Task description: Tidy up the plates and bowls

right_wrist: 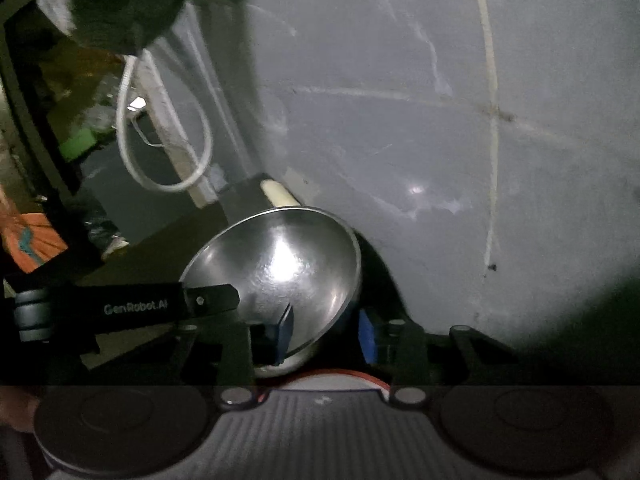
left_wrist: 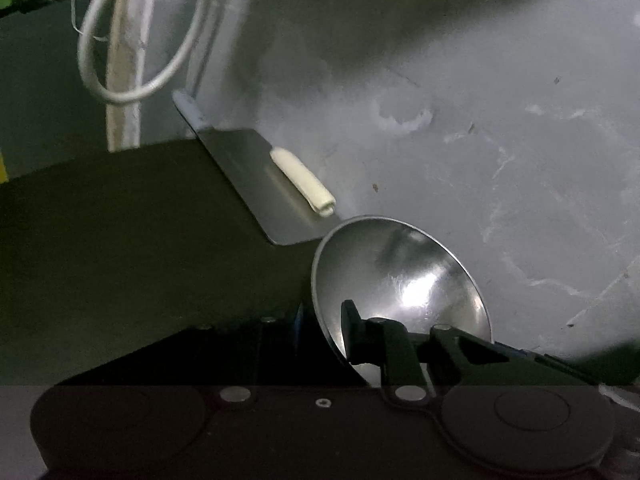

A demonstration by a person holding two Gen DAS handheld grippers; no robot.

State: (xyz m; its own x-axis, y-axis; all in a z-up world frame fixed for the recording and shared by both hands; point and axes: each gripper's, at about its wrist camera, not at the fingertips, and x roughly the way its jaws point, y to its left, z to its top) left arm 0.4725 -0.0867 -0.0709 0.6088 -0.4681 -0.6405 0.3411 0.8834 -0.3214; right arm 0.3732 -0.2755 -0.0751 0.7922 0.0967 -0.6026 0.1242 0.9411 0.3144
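Looking along your left tongs, you see the steel bowl tilted on its side, with its open mouth turned toward the camera. One black finger of these tongs lies inside the bowl, against the inner wall near the lower rim. The other finger is hidden behind the bowl's wall on the left side, so the tongs seem clenched on the rim of the bowl. Beyond the bowl, just beside its upper left rim, a flat steel plate lies on the dark table and leans toward the grey wall. A small cream roll rests on the plate, near the wall. Further from the bowl, up and to the left, a white cable hangs in a loop.

In the right wrist view, the same steel bowl is tilted in front of your right tongs. One blue pad stands inside the bowl at its lower rim and the other blue pad stands outside the rim, with a gap between it and the bowl wall, so these tongs are released around the rim and not pressing it. The black finger of your left tongs comes from the left and touches the bowl's left rim. Behind the bowl the cream roll shows just above the upper rim, and the white cable hangs further to the left. The grey wall fills the area right of the bowl.
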